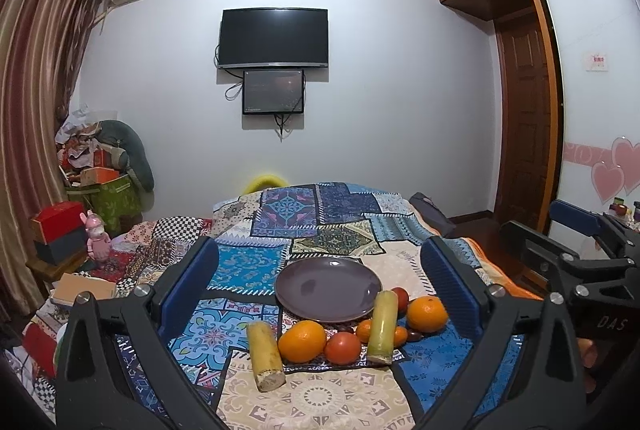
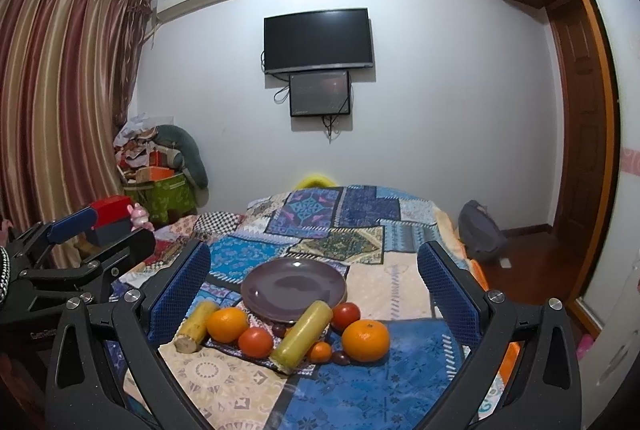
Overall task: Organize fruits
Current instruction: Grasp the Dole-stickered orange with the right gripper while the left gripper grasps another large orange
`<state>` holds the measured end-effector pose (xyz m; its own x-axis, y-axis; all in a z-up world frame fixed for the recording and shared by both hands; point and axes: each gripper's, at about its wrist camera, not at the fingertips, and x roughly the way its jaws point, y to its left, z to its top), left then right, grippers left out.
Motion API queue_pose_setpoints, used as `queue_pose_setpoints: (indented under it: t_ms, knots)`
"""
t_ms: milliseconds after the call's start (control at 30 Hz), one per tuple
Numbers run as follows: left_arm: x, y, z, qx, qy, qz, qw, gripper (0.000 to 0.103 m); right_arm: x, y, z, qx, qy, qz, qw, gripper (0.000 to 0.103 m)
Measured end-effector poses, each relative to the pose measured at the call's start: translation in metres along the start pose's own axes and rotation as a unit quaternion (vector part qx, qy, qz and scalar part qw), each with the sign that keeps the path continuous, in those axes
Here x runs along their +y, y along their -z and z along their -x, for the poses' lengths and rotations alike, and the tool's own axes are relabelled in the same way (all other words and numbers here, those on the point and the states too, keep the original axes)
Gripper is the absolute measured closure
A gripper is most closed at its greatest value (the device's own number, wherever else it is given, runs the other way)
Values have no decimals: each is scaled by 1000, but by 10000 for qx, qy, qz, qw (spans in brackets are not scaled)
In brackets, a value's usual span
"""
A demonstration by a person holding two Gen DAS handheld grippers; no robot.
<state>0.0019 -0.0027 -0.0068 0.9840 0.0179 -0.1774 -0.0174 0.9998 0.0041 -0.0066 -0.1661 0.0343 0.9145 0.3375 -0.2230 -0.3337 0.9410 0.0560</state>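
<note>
Fruits are sitting clustered on the patchwork bedspread just before a bare purple plate; dark small ones are lying half hidden. Left gripper and right gripper are hovering, jaws apart.

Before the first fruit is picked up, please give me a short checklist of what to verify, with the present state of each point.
1. Left gripper open and holding nothing: ok.
2. Right gripper open and holding nothing: ok.
3. Purple plate bare, with room for fruit: ok.
4. All fruit off the plate: mostly ok. The near sugarcane piece and the large oranges lie on the patchwork cloth; the second sugarcane piece leans toward the plate rim, contact cannot tell.
5. Tomato free to grasp: not ok, it is crowded between an orange and the cane.
6. Small dark fruits countable: cannot tell, partly hidden.
</note>
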Motion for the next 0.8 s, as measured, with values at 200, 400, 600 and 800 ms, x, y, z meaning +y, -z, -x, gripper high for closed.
queue_pose_setpoints:
  t_ms: [200, 400, 600, 800]
  knots:
    - [-3, 8, -19, 289, 42, -135, 9995, 18, -12, 10, -20, 421, -50, -37, 9991, 13]
    - [0, 23, -51, 828, 208, -75, 9963, 36, -31, 26, -52, 1063, -54, -74, 9943, 33]
    - [12, 46, -92, 1608, 345, 96, 9863, 53, -54, 43, -79, 1631, -39, -189, 9864, 42]
    - [32, 66, -132, 2199, 409, 509, 9733, 53, -67, 57, -101, 2050, 53, -158, 9786, 45]
